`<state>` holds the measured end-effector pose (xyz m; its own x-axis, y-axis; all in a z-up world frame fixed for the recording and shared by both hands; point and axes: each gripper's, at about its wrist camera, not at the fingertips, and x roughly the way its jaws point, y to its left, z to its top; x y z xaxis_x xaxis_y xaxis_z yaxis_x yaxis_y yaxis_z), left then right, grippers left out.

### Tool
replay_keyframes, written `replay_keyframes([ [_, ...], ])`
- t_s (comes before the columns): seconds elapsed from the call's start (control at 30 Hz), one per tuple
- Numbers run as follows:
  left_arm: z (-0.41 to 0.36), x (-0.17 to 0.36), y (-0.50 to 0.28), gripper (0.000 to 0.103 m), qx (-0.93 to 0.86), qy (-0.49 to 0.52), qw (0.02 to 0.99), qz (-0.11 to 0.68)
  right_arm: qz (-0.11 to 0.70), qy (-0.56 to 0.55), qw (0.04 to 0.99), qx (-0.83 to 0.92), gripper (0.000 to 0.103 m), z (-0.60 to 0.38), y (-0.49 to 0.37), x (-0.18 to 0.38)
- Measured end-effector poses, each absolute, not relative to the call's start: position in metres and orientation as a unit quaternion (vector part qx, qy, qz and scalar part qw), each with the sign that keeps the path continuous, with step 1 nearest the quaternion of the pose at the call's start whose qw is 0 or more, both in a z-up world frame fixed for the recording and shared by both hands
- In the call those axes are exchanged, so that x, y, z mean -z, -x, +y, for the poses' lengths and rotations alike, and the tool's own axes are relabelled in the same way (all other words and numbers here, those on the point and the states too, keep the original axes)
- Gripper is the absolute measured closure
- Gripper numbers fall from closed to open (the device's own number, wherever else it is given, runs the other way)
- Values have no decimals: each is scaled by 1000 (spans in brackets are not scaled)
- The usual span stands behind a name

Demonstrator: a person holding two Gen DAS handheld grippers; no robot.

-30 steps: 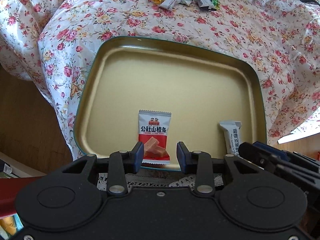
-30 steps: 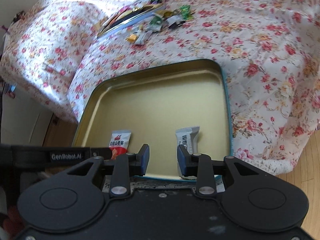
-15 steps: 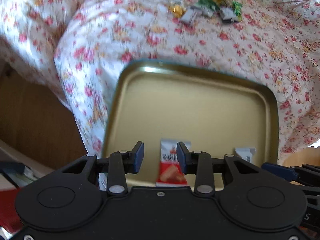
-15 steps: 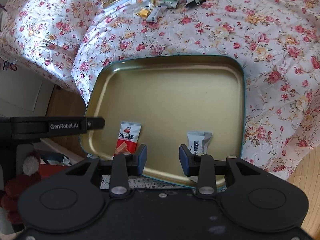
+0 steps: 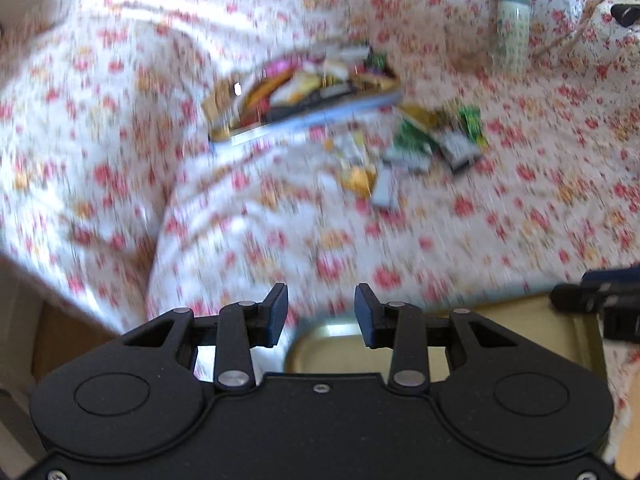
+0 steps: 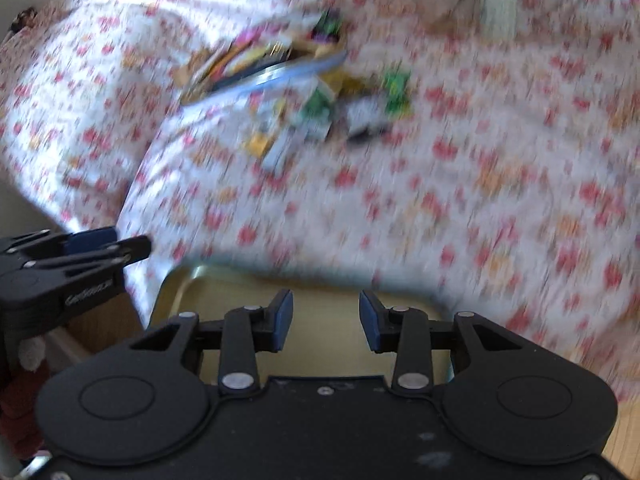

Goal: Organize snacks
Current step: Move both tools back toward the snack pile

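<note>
Blurred loose snack packets [image 5: 412, 152] scattered on floral cloth beside heaped tin [image 5: 304, 92] (green, grey, yellow).

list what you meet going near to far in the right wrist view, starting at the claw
right claw → gold tray → bare flowered cloth → loose pile of snack packets → tilted tin full of snacks

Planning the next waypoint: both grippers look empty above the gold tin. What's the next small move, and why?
Probably carry the right gripper forward to the loose snack pile on the floral cloth and line its fingers up on one wrapper. Both grippers are open and hold nothing, the left gripper included, and the gold tin sits just below them. Motion blur hides which wrapper is easiest.
</note>
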<state>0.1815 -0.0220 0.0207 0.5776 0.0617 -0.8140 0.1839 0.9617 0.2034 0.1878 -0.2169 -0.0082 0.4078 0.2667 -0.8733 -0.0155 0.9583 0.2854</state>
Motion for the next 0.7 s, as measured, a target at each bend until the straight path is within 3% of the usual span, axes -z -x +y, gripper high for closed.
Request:
replay_keyframes([
  [0.3, -34, -28, -220, 54, 74, -131, 907, 392, 465, -109, 877, -51, 63, -241, -236, 2],
  [0.7, -34, -3, -273, 54, 68, -69, 916, 389, 445, -110, 889, -18, 62, -260, -266, 41],
])
